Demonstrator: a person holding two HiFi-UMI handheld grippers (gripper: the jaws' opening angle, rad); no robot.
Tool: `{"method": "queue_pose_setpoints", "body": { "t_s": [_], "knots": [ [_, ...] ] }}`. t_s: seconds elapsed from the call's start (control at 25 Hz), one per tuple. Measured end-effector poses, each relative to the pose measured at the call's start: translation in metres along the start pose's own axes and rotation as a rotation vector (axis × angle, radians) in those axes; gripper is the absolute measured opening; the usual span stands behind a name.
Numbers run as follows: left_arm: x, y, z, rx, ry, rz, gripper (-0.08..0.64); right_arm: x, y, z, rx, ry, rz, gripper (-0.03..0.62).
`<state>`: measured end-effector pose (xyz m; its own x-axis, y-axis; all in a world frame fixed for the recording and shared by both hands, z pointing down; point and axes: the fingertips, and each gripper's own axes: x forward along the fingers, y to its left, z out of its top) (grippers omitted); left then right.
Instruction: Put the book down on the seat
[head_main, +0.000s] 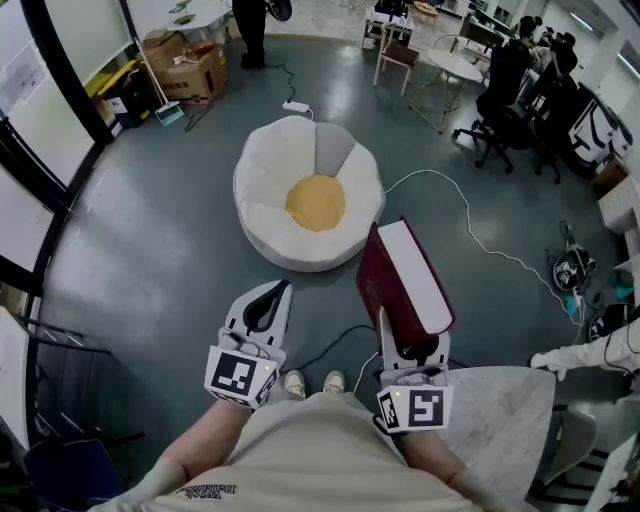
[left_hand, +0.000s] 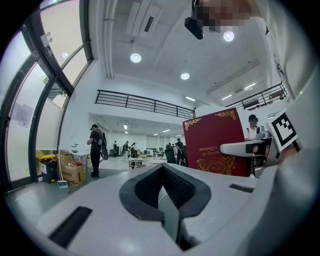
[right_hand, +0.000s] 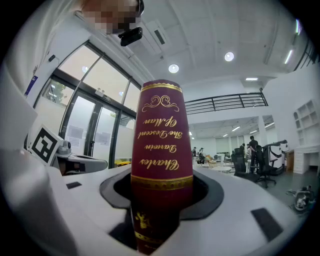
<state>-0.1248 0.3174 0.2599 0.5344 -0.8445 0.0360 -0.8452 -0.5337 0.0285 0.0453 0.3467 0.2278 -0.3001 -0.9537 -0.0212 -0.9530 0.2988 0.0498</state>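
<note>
One book (head_main: 405, 280) stands clamped by its spine between your right gripper's (head_main: 408, 345) jaws, the seat (head_main: 268, 170) well ahead of them; left gripper (head_main: 268, 300) jaws together, empty; carry step: advance, lower, then release.

Grey floor (head_main: 150, 250) bears a flower-shaped seat (head_main: 308, 195).

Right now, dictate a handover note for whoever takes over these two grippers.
Left gripper: jaws together, empty.
Right gripper: jaws shut on the red book, gripped by its spine and held in the air.
Seat: white, with a yellow middle, on the floor ahead and to the left of the book; nothing on it.
Done: book in hand.
Left: bring it over the seat, lower it, open the jaws.
</note>
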Motion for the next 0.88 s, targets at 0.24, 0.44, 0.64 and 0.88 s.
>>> {"method": "queue_pose_setpoints", "body": {
  "t_s": [0.24,0.44,0.64,0.88],
  "knots": [
    [0.005,-0.006,0.000,0.038,0.013,-0.013,0.005,0.002,-0.005,-0.004,-0.004,0.006,-0.005,0.221],
    [0.006,-0.007,0.002,0.026,0.007,-0.014,0.005,0.001,-0.011,-0.004,0.011,0.011,-0.023,0.221],
    [0.008,-0.008,-0.001,0.013,0.012,-0.004,0.005,0.000,-0.014,-0.007,0.025,0.015,-0.015,0.221],
    [0.011,-0.012,-0.005,0.012,0.027,-0.005,0.005,0.000,-0.018,-0.013,0.035,0.030,-0.005,0.221]
  ]
}}
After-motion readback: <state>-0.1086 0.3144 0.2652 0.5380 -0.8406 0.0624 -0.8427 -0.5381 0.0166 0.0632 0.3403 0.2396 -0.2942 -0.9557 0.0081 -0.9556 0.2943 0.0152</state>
